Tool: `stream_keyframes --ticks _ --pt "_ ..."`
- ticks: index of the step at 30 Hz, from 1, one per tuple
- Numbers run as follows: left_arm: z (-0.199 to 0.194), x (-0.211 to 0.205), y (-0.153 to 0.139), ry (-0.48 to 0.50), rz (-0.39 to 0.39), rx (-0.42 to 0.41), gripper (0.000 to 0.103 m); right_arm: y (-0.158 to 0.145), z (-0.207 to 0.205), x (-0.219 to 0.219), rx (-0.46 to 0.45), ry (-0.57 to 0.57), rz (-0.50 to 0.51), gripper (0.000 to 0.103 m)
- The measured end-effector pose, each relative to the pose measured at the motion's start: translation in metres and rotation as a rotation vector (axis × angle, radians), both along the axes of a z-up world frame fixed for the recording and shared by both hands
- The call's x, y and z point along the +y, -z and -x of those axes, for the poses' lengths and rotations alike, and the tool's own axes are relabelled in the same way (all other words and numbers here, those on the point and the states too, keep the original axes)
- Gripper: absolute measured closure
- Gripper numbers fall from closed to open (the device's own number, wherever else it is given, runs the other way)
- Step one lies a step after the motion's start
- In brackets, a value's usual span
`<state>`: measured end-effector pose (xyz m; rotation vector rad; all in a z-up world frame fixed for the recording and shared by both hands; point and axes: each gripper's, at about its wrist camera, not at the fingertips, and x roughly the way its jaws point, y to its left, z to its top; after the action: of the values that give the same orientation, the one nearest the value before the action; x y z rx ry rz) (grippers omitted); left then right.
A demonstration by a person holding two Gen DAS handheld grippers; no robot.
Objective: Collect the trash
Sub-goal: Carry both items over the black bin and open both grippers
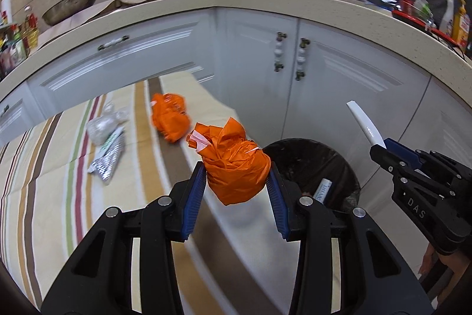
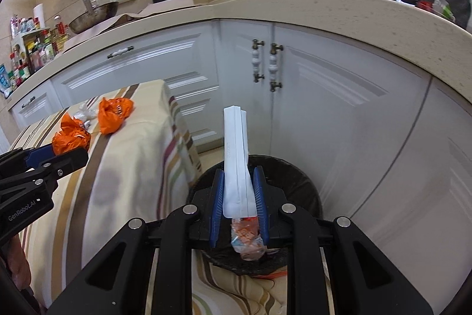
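The left gripper (image 1: 237,182) pinches a crumpled orange plastic bag bundle (image 1: 234,167) between its two blue pads; the bundle is roughly round, its twisted knot end pointing up and away from the gripper. It is held above the edge of the striped tablecloth-covered table (image 1: 53,197), just beside the round black bin lined with a dark bag (image 1: 309,164).

The right gripper (image 2: 237,197) is closed on a long flat white plastic package (image 2: 236,155). Its long axis runs along the fingers — the far end points up and forward toward the white cabinet doors (image 2: 324,108), the near end sits between the pads. The package is held directly above the bin opening (image 2: 295,182). A crumpled clear wrapper with orange-red print (image 2: 247,238) shows below the near end of the package, between the pads.

Count on the table:
- Orange bags: two in all — one in the left gripper, one loose orange plastic bag (image 1: 169,120) lying on the cloth.
- One crumpled clear plastic wrapper (image 1: 101,124).
- One silver foil packet (image 1: 107,157), touching the clear wrapper.

Inside the bin, one white printed item (image 1: 321,189) is visible.
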<state>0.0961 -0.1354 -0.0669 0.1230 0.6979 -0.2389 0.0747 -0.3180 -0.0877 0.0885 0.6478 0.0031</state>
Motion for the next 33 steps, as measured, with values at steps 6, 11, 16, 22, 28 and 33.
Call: stream_keyframes --ticks 6,11,16,22,28,33 --pt "-0.012 -0.039 0.007 0.056 -0.010 0.014 0.063 0.006 0.001 -0.023 0.002 0.043 -0.007 0.082" --pt "-0.021 -0.063 0.016 0.082 -0.021 0.037 0.063 0.014 -0.003 -0.034 0.011 0.058 -0.017 0.082" --pt "-0.031 -0.084 0.020 0.092 -0.051 0.027 0.062 0.021 -0.010 -0.043 0.012 0.071 -0.027 0.082" --pt "-0.051 -0.107 0.034 0.085 -0.125 0.047 0.036 0.037 -0.026 -0.056 0.019 0.103 -0.050 0.059" --pt "-0.052 -0.100 0.031 0.077 -0.110 0.044 0.031 0.038 -0.023 -0.061 0.022 0.126 -0.056 0.058" --pt "-0.046 -0.083 0.025 0.052 -0.089 0.047 0.031 0.031 -0.018 -0.058 0.010 0.132 -0.064 0.052"
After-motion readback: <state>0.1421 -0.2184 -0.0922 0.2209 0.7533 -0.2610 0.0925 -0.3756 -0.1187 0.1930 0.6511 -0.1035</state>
